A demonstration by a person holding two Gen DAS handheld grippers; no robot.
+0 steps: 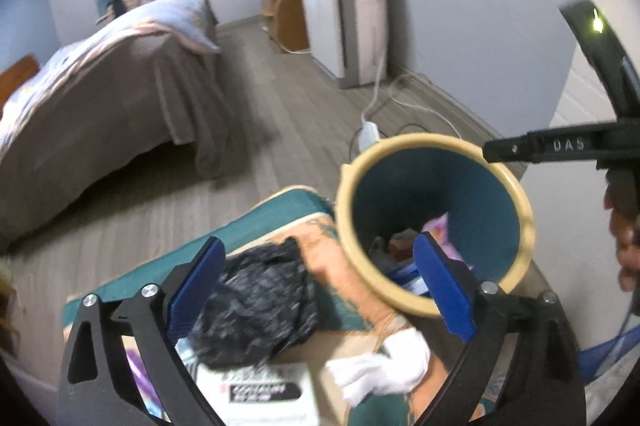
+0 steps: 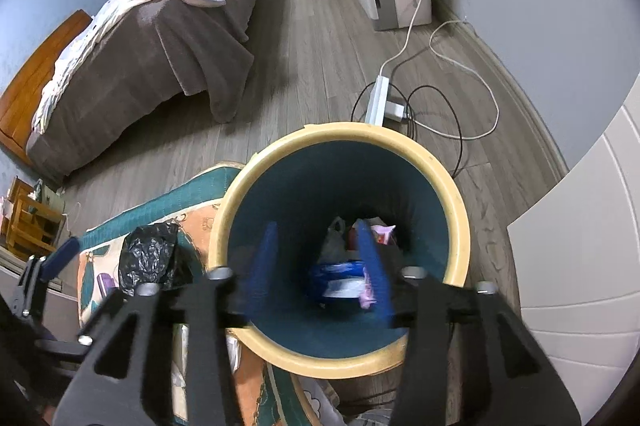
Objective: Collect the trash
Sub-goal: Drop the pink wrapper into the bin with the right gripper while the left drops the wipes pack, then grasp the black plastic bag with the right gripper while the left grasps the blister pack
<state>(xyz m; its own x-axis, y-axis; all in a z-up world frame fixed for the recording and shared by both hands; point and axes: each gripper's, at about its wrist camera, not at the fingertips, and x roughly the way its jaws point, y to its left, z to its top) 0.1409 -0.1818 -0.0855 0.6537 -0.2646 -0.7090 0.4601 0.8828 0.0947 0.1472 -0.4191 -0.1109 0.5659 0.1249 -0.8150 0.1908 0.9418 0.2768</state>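
My right tool (image 2: 320, 266) hangs over the round teal waste bin with a cream rim (image 2: 456, 210), jaws parted and empty, wrappers piled at the bottom. My left tool (image 1: 316, 290), spread wide and gripping nothing, points at the crumpled black plastic bag (image 1: 260, 302) lying just left of the bin at lower centre. I judge the bag comes next: I should centre both pads on its bulk, close firmly since the film will slip, then lift clear of the rim. A white crumpled tissue (image 1: 380, 366) waits at the bottom. All this sits on a teal-and-orange patterned mat (image 1: 280, 210) over grey wood-plank floor (image 2: 320, 38); a brown-blanketed bed (image 2: 160, 42) fills the upper left.
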